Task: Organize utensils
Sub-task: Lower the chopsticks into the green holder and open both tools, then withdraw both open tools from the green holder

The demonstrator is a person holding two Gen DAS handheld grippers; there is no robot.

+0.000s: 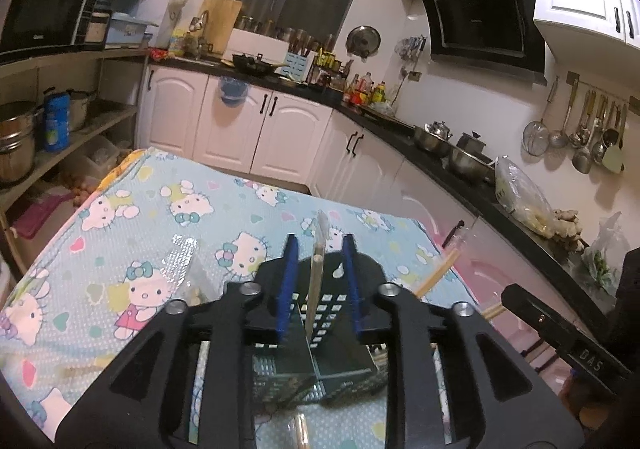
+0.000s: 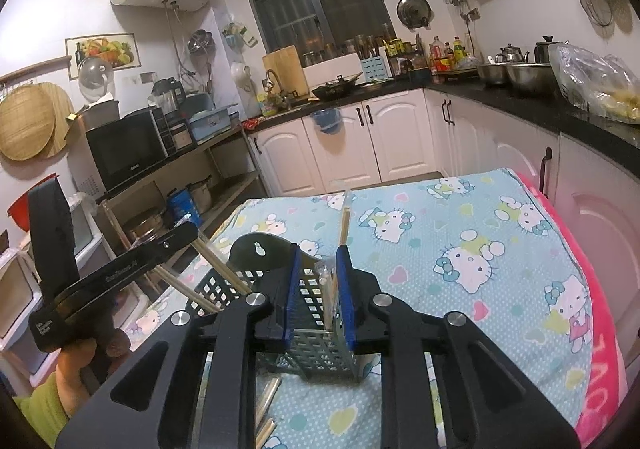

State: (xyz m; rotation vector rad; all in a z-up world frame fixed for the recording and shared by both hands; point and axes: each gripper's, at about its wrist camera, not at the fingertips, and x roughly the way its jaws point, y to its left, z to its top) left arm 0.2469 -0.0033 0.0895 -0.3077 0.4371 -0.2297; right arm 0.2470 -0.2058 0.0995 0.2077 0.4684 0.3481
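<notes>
Two grippers hang over a perforated utensil caddy (image 1: 324,313) that stands on a table draped in a cartoon-cat printed cloth (image 1: 132,217), pale blue with a dotted weave. The caddy is a dark, square-holed plastic box split by inner walls into compartments.

The left gripper (image 1: 320,281) has ribbed blue pads (image 1: 289,281) standing slightly apart, with a slim pale chopstick in a clear wrapper (image 1: 317,269) upright between them, not pressed; its lower end drops into the caddy along a divider. At two o'clock of it, more bare wooden chopsticks (image 1: 436,277) lean out of the caddy's far side.

The right gripper (image 2: 318,289) likewise has its blue pads a little apart around a wrapped chopstick (image 2: 343,233) that stands in the caddy's (image 2: 312,309) near compartment. Loose wooden sticks (image 2: 266,405) lie on the cloth at six o'clock.
</notes>
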